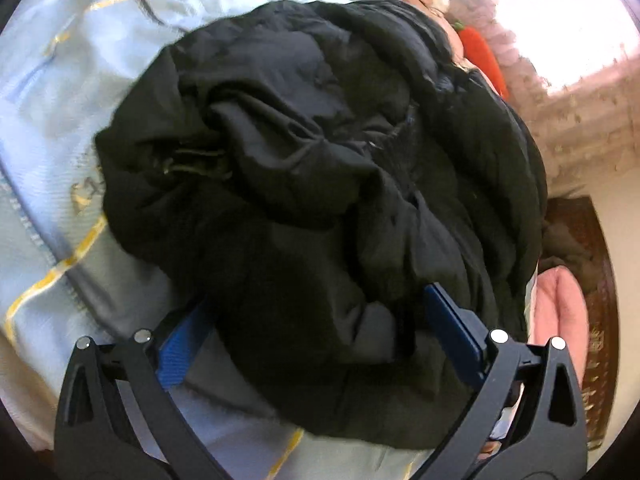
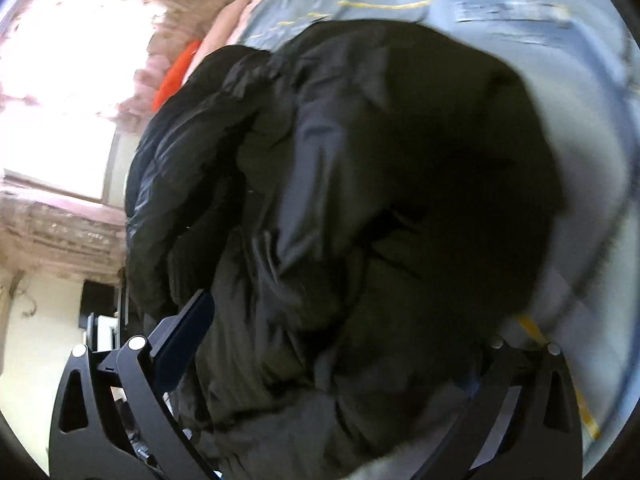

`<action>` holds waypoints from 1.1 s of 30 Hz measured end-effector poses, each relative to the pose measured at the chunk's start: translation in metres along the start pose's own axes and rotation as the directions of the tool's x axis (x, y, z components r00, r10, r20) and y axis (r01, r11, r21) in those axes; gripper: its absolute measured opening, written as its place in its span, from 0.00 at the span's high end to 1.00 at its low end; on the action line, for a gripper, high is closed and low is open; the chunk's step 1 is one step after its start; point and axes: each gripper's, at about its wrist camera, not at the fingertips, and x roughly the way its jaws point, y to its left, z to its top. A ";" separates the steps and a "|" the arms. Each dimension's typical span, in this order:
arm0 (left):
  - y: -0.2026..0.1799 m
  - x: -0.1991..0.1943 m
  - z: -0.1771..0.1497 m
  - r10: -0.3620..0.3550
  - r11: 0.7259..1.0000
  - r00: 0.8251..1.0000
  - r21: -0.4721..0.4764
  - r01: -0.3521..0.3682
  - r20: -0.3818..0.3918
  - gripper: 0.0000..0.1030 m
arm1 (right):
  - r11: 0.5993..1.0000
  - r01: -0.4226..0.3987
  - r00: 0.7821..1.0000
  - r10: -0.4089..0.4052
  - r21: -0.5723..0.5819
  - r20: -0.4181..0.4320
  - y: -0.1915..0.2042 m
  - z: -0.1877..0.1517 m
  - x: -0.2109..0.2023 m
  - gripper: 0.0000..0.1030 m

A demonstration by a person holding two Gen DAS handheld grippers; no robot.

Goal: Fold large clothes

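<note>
A large black padded jacket [image 1: 320, 160] lies bunched in a heap on a light blue bedsheet [image 1: 60, 100]. My left gripper [image 1: 316, 328] is open, its blue-padded fingers [image 1: 452, 328] wide apart on either side of the jacket's near edge, fabric lying between them. In the right wrist view the same jacket [image 2: 360, 180] fills the frame. My right gripper [image 2: 332, 344] is open too, its left finger [image 2: 180, 340] beside the cloth and its right finger mostly hidden under the fabric.
The bedsheet [image 2: 520, 20] has yellow lines. An orange-red item [image 1: 484, 56] and pink bedding [image 1: 560, 308] lie beyond the jacket at the bed's edge. A bright window with pink curtains [image 2: 60, 80] is behind. Dark wooden furniture [image 1: 596, 280] stands beside the bed.
</note>
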 end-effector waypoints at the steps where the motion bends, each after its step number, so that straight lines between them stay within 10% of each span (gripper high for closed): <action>1: 0.004 0.003 0.003 -0.014 1.000 1.000 -0.024 0.014 0.009 0.02 | 1.000 -0.013 1.000 0.013 0.005 0.015 -0.001 0.002 0.002 0.01; 10: -0.001 0.019 0.010 -0.123 0.991 0.979 -0.040 0.131 0.161 0.04 | 0.989 0.005 1.000 -0.001 -0.145 0.030 0.018 -0.010 0.017 0.07; 12: -0.002 0.021 0.010 -0.112 0.992 0.978 -0.031 0.119 0.174 0.19 | 0.983 0.027 0.999 -0.022 -0.182 0.032 0.022 -0.013 0.021 0.15; 19: 0.016 0.016 0.022 -0.230 0.953 0.963 -0.169 0.252 0.142 0.18 | 0.998 -0.048 0.998 0.049 -0.032 0.029 0.000 -0.005 0.013 0.16; 23: 0.035 0.010 0.017 -0.343 0.885 0.937 -0.309 0.347 0.069 0.06 | 0.996 -0.084 0.996 0.084 0.024 0.026 -0.005 0.003 0.009 0.16; 25: 0.042 -0.007 0.004 -0.263 0.911 0.964 -0.321 0.259 0.032 0.02 | 0.994 -0.096 0.995 0.095 0.056 0.023 -0.009 0.004 0.007 0.16; 33: 0.044 -0.002 0.002 -0.320 0.908 0.947 -0.282 0.310 0.010 0.02 | 0.999 -0.050 0.998 0.050 0.001 0.042 -0.004 -0.003 0.006 0.16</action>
